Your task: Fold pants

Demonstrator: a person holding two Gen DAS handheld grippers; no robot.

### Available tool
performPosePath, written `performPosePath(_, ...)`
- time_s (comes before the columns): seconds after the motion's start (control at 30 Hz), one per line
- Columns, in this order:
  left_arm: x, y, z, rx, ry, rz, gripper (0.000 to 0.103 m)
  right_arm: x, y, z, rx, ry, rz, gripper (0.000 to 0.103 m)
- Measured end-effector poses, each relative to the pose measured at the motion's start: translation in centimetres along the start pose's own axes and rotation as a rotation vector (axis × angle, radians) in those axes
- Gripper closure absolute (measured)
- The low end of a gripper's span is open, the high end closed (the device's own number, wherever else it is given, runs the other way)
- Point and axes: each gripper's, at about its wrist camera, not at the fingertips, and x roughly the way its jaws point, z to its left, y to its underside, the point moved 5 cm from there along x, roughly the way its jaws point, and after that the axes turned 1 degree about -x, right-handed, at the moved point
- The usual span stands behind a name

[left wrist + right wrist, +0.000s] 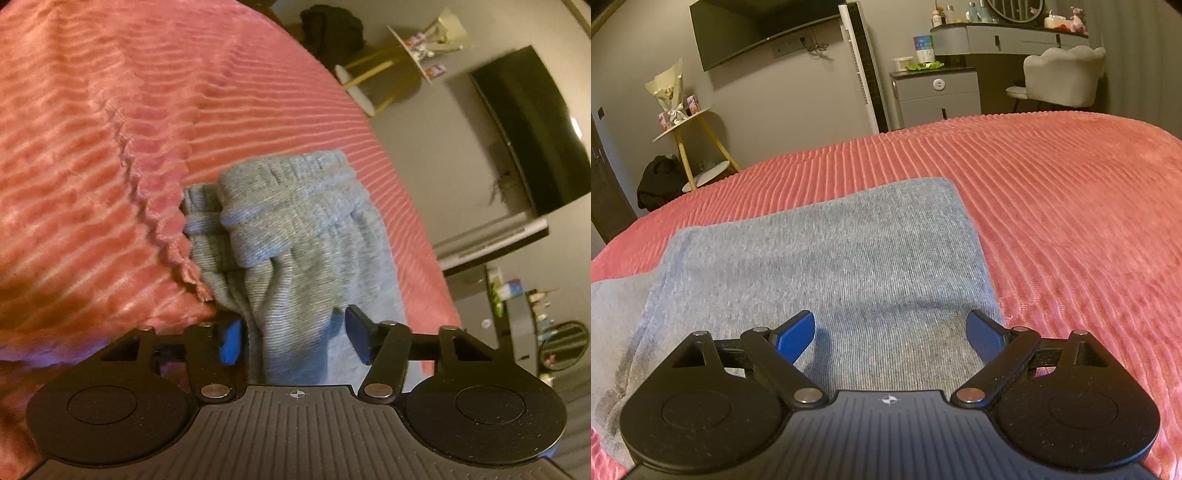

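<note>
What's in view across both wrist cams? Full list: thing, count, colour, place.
pants: 1, grey, flat on the blanket; bunched cuff end between the left gripper's fingers
blanket: 1, pink ribbed, covers the bed
TV: 1, black, on the wall
side table: 1, white top, yellow legs, by the wall
bouquet: 1, cream wrap, on the side table
bag: 1, black, on the floor by the side table
chair: 1, white, at the dresser
dresser: 1, grey, far wall, bottles on top
left gripper: 1, black, blue pads, around the cuff
right gripper: 1, black, blue pads, open over the pants
</note>
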Motion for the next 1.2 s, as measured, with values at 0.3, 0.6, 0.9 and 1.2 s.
performPosePath(0.3,-1.6,-1.1,-2.5,0.08,0.11,0.028,0.05,0.2,0.0,0.3,-0.022,0.005,0.002,0.01)
performPosePath(0.6,2.5,-0.8,-0.8,-0.02,-0.005,0.022,0.061,0.0,0.1,0.2,-0.015,-0.001,-0.002,0.01)
performPosePath(0.9,-2.6,2.3,-11.7,0.585,0.066,-0.122,0.086,-0.7,-0.4,-1.1,0.109,-0.054,-0.03,0.011)
performPosePath(1.2,-5.8,19.7,-25.4,1.18,0.376,-0.018,0.085,-2.7,-0.6,-2.8,0.282,-0.136,-0.05,0.011)
